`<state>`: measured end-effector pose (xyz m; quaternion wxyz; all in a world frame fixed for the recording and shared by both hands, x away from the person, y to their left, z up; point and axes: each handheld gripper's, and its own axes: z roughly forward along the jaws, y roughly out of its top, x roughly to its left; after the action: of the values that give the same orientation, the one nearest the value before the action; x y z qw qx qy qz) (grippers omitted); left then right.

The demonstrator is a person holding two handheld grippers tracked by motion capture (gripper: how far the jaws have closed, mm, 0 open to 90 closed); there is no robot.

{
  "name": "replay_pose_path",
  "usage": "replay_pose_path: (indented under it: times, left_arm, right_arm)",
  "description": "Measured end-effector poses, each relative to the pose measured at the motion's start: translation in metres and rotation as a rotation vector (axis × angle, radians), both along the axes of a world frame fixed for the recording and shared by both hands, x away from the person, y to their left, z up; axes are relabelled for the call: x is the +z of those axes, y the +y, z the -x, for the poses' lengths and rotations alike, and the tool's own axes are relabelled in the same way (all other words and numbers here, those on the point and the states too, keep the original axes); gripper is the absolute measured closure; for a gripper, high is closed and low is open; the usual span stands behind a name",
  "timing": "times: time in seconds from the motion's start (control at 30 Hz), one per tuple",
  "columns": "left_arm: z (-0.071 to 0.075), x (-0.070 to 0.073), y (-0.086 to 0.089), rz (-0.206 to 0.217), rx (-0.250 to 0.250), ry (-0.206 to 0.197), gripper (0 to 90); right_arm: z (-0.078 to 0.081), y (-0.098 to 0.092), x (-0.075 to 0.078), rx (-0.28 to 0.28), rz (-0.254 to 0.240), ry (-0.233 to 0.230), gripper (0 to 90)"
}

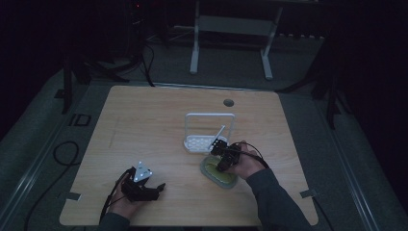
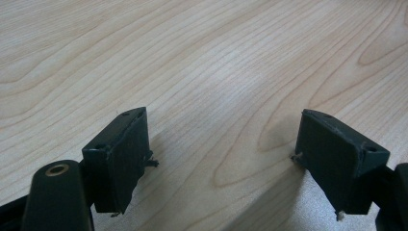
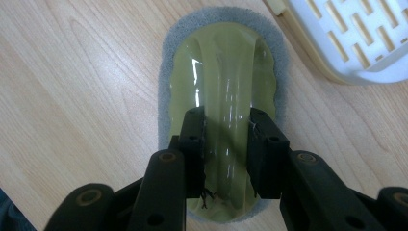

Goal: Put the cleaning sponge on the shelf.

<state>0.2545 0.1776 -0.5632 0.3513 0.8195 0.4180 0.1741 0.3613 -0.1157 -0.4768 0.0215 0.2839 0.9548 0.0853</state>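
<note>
I have my right gripper (image 3: 225, 154) pinched on the raised ridge of the green scrubber (image 3: 223, 72) — just at five o'clock of the white rack (image 1: 208, 126) — while my left gripper (image 2: 221, 163) rests wide open, empty, on the table (image 1: 144, 125)

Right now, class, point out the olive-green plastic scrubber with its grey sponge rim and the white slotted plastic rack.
olive-green scrubber (image 3: 226, 62), right gripper view, raised handle ridge.
white slotted rack (image 3: 356, 33), right gripper view, slotted base.
</note>
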Motion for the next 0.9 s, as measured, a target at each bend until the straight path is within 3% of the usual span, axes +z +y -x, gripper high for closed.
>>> replay_pose_path:
  times: [0.33,0.9]
  left_arm:
    - [0.0,0.0,0.0,0.0,-0.001,0.0,19.7]
    - [0.0,0.0,0.0,-0.001,-0.002,0.0,19.7]
  right_arm:
    - [-0.0009,0.0022,0.0011,0.041,0.034,0.004,71.0]
    - [0.0028,0.0014,0.0043,0.15,0.07,-0.074,71.2]
